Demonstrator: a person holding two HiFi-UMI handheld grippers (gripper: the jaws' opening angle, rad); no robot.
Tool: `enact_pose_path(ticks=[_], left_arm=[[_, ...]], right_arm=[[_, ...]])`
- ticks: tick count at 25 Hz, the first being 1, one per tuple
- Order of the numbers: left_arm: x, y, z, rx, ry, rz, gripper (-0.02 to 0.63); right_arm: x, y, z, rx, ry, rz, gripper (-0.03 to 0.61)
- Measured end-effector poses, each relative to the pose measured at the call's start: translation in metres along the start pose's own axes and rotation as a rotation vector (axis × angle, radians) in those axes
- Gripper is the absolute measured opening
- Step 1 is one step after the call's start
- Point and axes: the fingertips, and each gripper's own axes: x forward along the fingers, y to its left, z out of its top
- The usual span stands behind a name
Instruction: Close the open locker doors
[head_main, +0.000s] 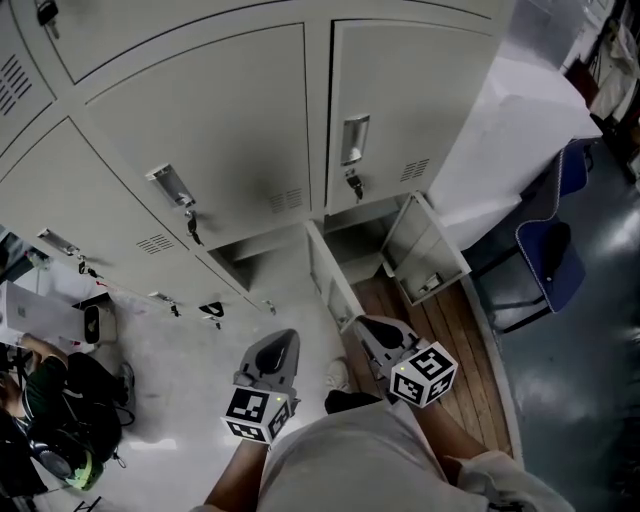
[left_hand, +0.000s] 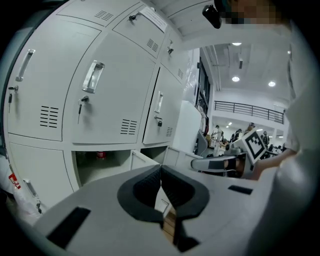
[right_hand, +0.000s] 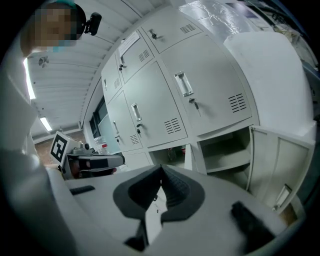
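Two bottom lockers stand open in the grey locker bank. The left opening (head_main: 237, 262) (left_hand: 100, 165) (right_hand: 170, 155) has its door (head_main: 335, 285) (left_hand: 145, 161) (right_hand: 189, 157) swung out edge-on toward me. The right opening (head_main: 355, 240) (right_hand: 225, 155) has its door (head_main: 425, 250) (right_hand: 277, 160) swung out to the right. My left gripper (head_main: 285, 337) (left_hand: 161, 170) is shut and empty, held a short way in front of the left locker. My right gripper (head_main: 366, 326) (right_hand: 161, 169) is also shut and empty, close to the near edge of the middle door. Neither touches a door.
A blue chair (head_main: 545, 250) stands at the right beside a white side panel (head_main: 500, 140). Wooden flooring (head_main: 430, 330) lies under the right door. A person with a dark bag (head_main: 60, 400) sits at the lower left. The upper lockers (head_main: 220, 130) are closed.
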Motion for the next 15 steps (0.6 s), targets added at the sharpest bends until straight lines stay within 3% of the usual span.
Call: enact_pose_path(ticks=[15], left_arm=[[0.058,0.009,0.006,-0.021,0.032,0.042,0.017]], right_arm=[[0.015,-0.086,0.009,0.033,0.04,-0.017,0.028]])
